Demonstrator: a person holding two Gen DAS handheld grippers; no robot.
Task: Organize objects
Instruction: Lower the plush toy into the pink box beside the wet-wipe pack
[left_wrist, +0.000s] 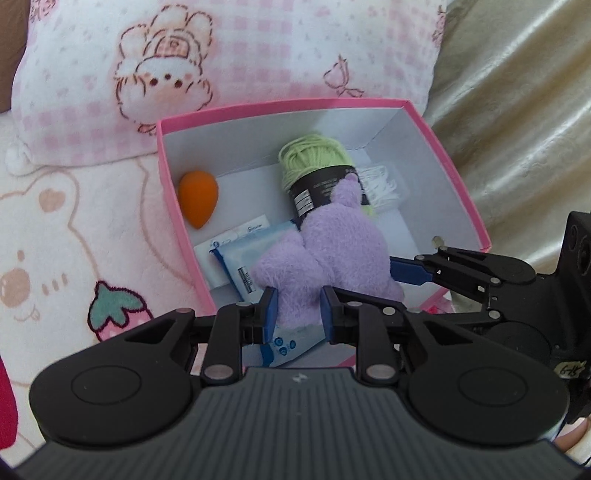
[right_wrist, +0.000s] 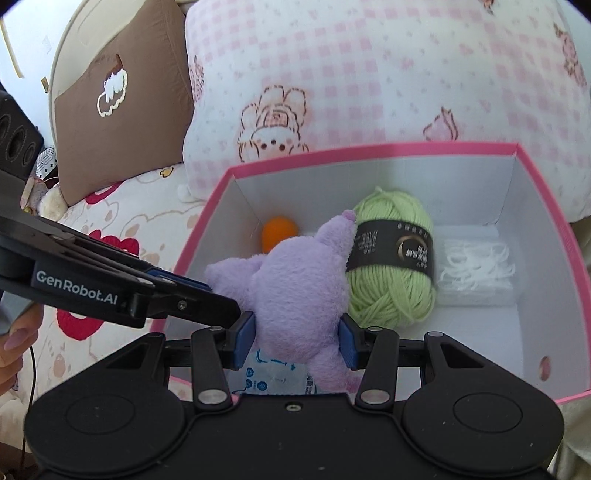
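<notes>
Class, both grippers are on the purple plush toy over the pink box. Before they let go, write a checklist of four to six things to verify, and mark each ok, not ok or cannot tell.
1. Left gripper closed on the fluffy purple plush toy: ok.
2. Right gripper closed on the toy: ok.
3. Toy inside the walls of the pink cardboard box: ok.
4. Toy resting on the box floor: cannot tell; its underside is hidden.
5. Free of the green yarn ball: not ok; it leans against it.
6. Orange egg-shaped sponge out of the way: ok, it lies in the far corner.
</notes>
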